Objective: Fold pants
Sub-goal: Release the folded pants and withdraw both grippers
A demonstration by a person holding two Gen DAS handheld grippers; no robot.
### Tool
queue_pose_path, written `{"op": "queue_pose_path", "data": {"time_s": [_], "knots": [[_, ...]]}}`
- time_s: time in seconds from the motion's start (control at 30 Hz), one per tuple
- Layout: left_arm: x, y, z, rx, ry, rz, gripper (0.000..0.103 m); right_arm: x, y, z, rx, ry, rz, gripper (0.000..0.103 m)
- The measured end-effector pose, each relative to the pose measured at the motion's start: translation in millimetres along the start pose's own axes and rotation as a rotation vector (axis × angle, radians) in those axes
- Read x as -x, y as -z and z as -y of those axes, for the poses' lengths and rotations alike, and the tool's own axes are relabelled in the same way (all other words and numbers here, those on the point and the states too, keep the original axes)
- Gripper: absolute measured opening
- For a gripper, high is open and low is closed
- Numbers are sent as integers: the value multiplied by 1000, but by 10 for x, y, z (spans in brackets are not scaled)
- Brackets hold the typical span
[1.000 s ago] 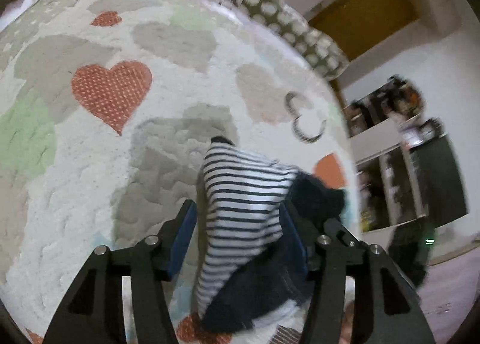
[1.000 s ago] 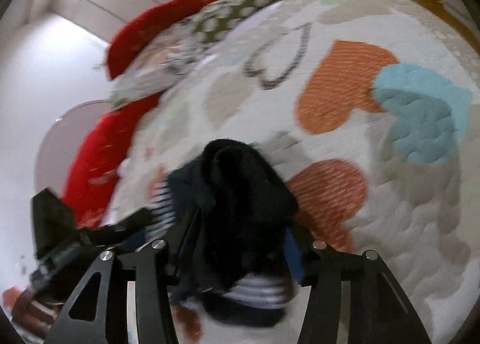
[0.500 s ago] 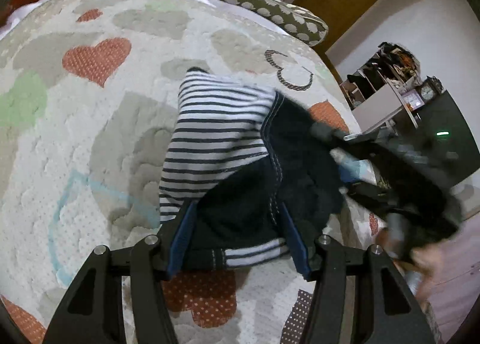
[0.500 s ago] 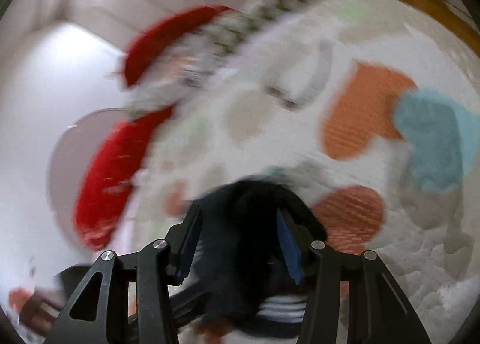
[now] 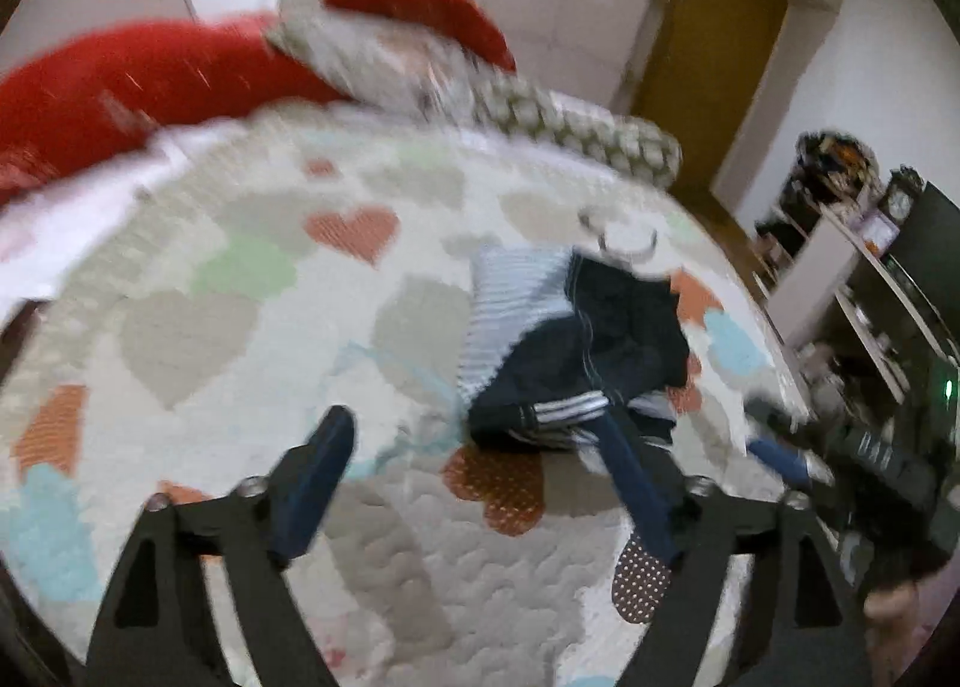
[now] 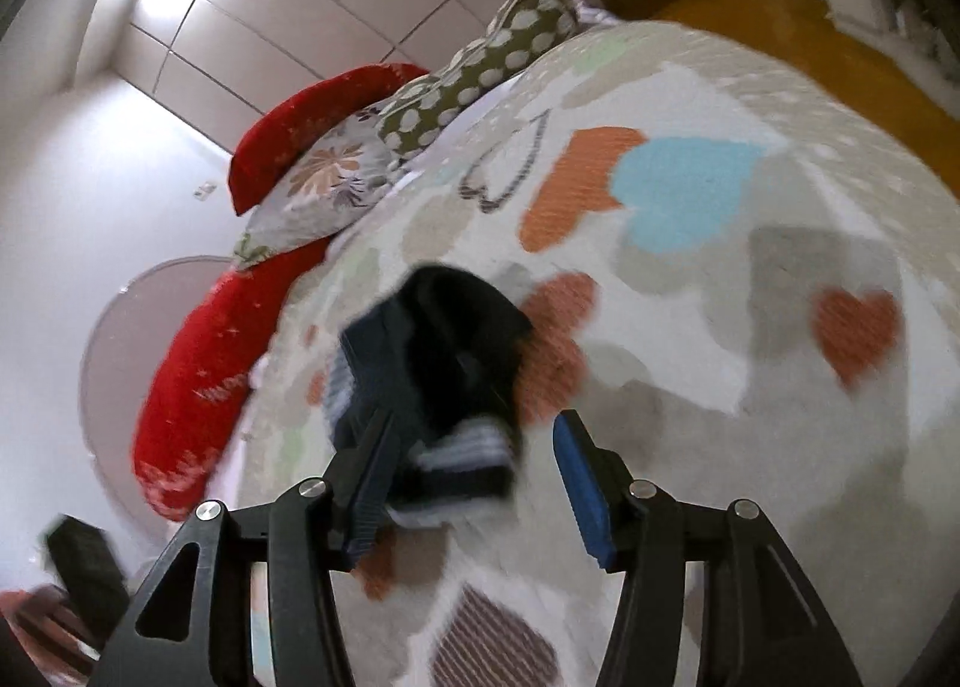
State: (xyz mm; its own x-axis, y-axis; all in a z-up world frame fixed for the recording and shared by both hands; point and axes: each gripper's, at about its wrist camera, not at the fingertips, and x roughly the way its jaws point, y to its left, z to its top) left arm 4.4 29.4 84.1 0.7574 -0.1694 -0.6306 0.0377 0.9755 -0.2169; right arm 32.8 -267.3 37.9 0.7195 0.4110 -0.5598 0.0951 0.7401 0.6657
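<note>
**Both grippers spread, pants lying on the bed**

Your left gripper (image 5: 480,459) is spread wide and holds nothing. Its left blue pad hangs over bare quilt; its right pad lies just beside the near edge of the pants (image 5: 576,351), and blur keeps you from telling whether it touches. The pants sit in a dark navy bundle with a striped panel on their left side and white-striped cuffs toward you, resting on the heart-patterned quilt (image 5: 198,339) of the bed.

Your right gripper (image 6: 474,477) is also parted, with nothing pinched. In its view the pants (image 6: 432,363) lie ahead, overlapping the left finger (image 6: 366,483), while the right finger stands clear of the cloth over the quilt (image 6: 750,387). Red cushions (image 6: 198,369) and a spotted pillow (image 6: 480,81) lie at the bed's far end.
</note>
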Motion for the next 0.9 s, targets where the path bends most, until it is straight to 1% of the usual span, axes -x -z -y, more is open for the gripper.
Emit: {"op": "queue_pose_path", "data": {"time_s": [0.1,0.17,0.23,0.3,0.4,0.5,0.53,0.6,0.63,0.8,0.9], "knots": [[395,71,21,-12,-81,166,100,182,260,42,3,50,13,58],[669,99,32,-11,-120,263,103,235,396,26,13,76,15,58],[887,92,49,-6,-134,323,103,333,520,14,33,95,16,58],[1103,67,73,-1,-130,365,103,431,624,-34,55,111,23,58],[1352,29,102,-32,-72,393,103,594,754,-153,89,118,44,58],[1397,28,134,-67,-11,344,103,719,821,-328,147,123,75,62],[1355,18,141,-82,12,303,103,753,844,-393,174,133,85,63],[1271,56,175,-99,19,237,103,788,891,-484,221,154,99,65],[1173,73,188,-106,-3,189,103,789,909,-508,230,160,99,66],[749,260,240,-120,-106,24,103,717,972,-467,222,194,59,66],[622,385,256,-135,-119,-20,103,691,991,-415,221,217,54,66]]}}
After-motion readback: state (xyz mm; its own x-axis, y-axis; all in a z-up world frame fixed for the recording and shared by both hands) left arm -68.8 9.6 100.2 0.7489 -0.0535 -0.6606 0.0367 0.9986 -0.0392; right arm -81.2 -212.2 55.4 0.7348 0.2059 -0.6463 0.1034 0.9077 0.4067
